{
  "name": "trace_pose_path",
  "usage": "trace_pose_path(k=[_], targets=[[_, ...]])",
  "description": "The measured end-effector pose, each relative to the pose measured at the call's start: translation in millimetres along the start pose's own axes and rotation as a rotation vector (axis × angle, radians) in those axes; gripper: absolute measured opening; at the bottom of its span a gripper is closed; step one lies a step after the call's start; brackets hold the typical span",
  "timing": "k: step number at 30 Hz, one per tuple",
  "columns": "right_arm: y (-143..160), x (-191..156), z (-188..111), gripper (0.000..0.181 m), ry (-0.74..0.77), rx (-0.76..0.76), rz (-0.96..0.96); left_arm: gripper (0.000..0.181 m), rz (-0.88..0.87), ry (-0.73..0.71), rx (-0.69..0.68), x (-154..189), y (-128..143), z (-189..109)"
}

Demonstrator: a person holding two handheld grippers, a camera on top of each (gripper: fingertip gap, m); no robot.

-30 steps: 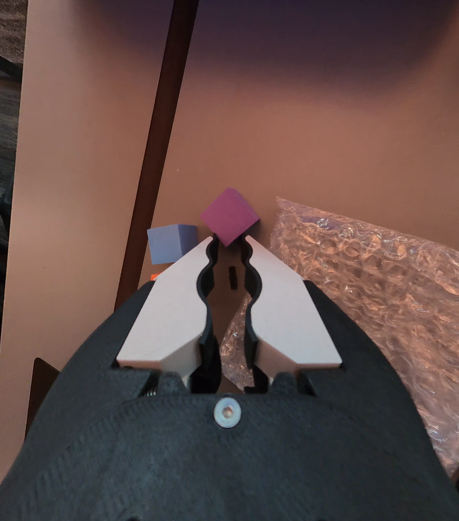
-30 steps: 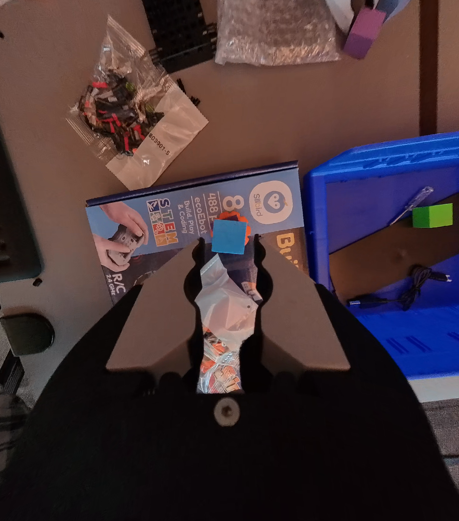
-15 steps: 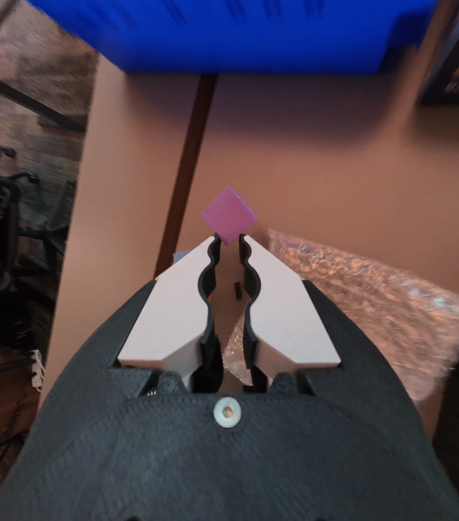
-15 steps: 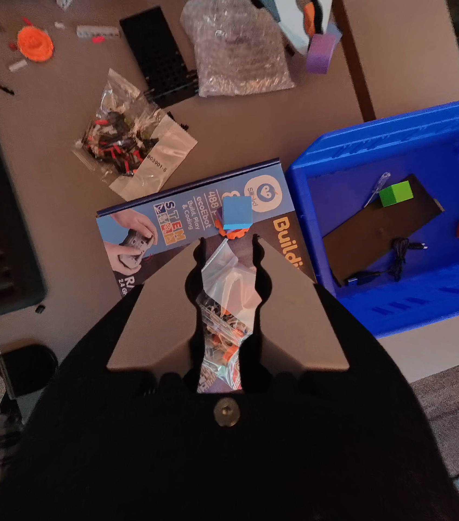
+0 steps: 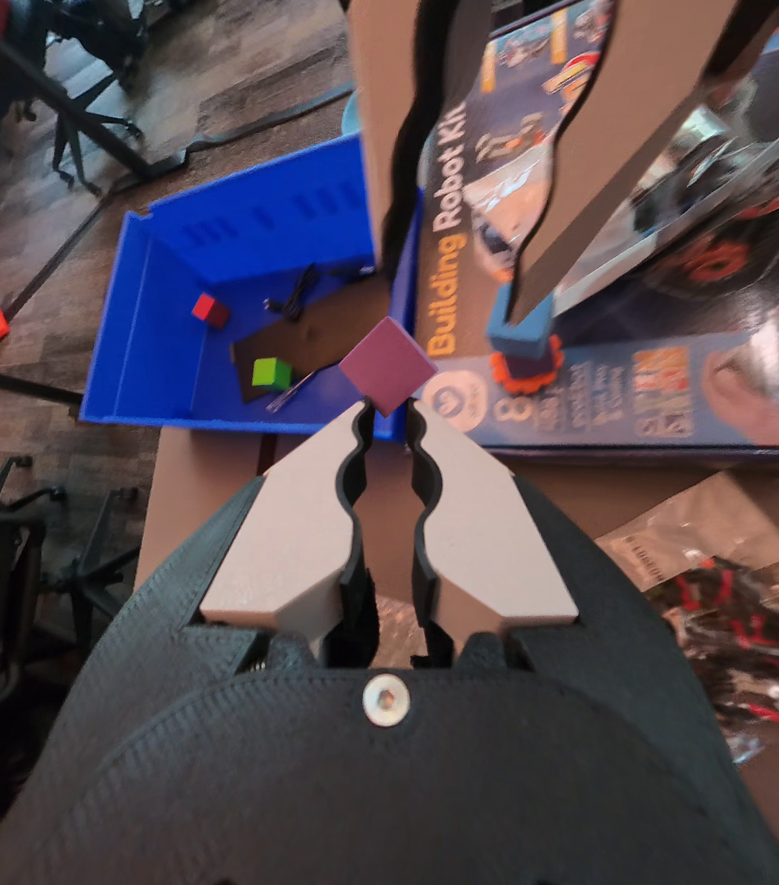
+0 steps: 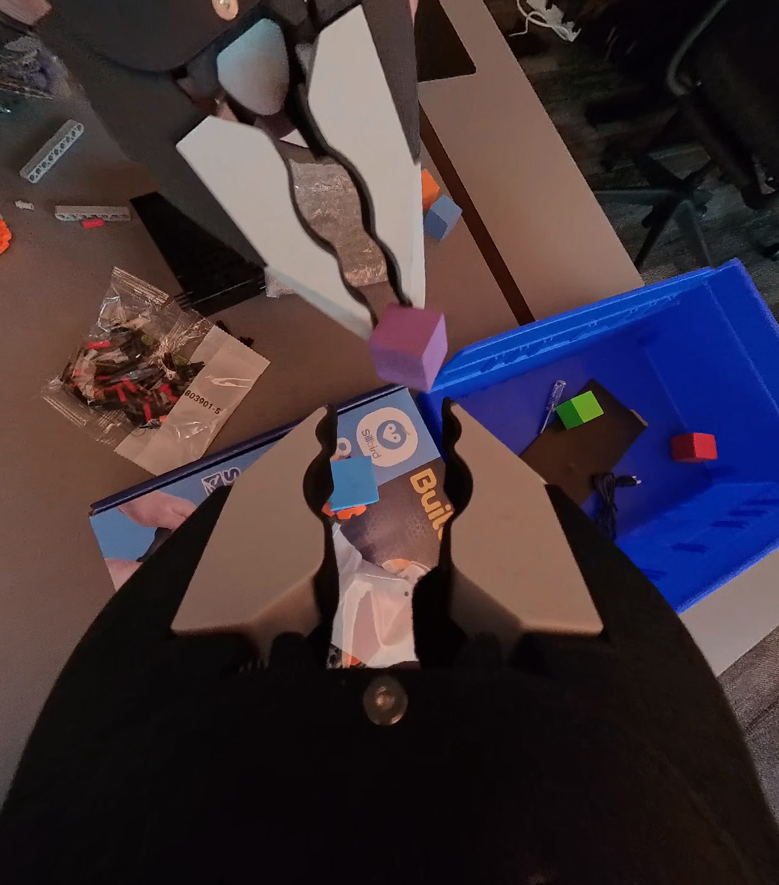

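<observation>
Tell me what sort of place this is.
Probably an office or lab workspace. A tan table stands on grey carpet with wheeled office chairs beside it, and it carries a boxed toy kit, a bag of small parts and a blue bin holding foam cubes.

Matt foam-like purple cube point(image 5: 386, 366); glossy blue plastic bin point(image 5: 138, 335) at nine o'clock. Glossy printed cardboard box point(image 5: 617, 383) at two o'clock. Crinkled clear plastic bag point(image 6: 153, 368).
</observation>
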State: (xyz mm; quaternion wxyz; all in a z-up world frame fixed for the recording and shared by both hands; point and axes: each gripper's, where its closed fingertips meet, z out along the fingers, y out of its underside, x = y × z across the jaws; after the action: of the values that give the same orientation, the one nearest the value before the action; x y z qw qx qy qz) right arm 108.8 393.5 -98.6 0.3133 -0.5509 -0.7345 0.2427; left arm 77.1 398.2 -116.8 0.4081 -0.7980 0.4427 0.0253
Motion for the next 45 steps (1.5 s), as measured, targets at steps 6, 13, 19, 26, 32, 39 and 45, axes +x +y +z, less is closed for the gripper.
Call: trace_pose_path(k=[6, 13, 19, 26, 32, 39, 45], targets=[[8.2, -7.5, -2.2, 0.032, -0.026, 0.016, 0.022, 0.012, 0.03, 0.064, -0.018, 28.9, -17.9, 16.3], [26.6, -13.1, -3.0, 0.027, -0.103, -0.002, 0.091, 0.012, 0.066, 0.131, -0.084, 42.5, -16.9, 29.5], [32.9, -14.8, -3.1, 0.027, -0.166, 0.015, 0.162, 0.013, 0.072, 0.18, -0.112, 47.4, -16.7, 32.2], [31.5, -14.9, -8.3, 0.025, -0.2, 0.046, 0.199, 0.012, 0.071, 0.217, -0.101, 50.6, -22.6, 28.6], [34.0, -17.7, -8.3, 0.025, -0.247, 0.058, 0.237, 0.011, 0.097, 0.234, -0.148, 53.9, -20.3, 29.7], [36.6, -17.5, -8.7, 0.026, -0.287, 0.079, 0.272, 0.012, 0.098, 0.236, -0.155, 54.9, -22.0, 30.0], [37.7, -15.6, -8.6, 0.032, -0.305, 0.088, 0.298, 0.017, 0.071, 0.215, -0.142, 49.4, -21.7, 30.7]])
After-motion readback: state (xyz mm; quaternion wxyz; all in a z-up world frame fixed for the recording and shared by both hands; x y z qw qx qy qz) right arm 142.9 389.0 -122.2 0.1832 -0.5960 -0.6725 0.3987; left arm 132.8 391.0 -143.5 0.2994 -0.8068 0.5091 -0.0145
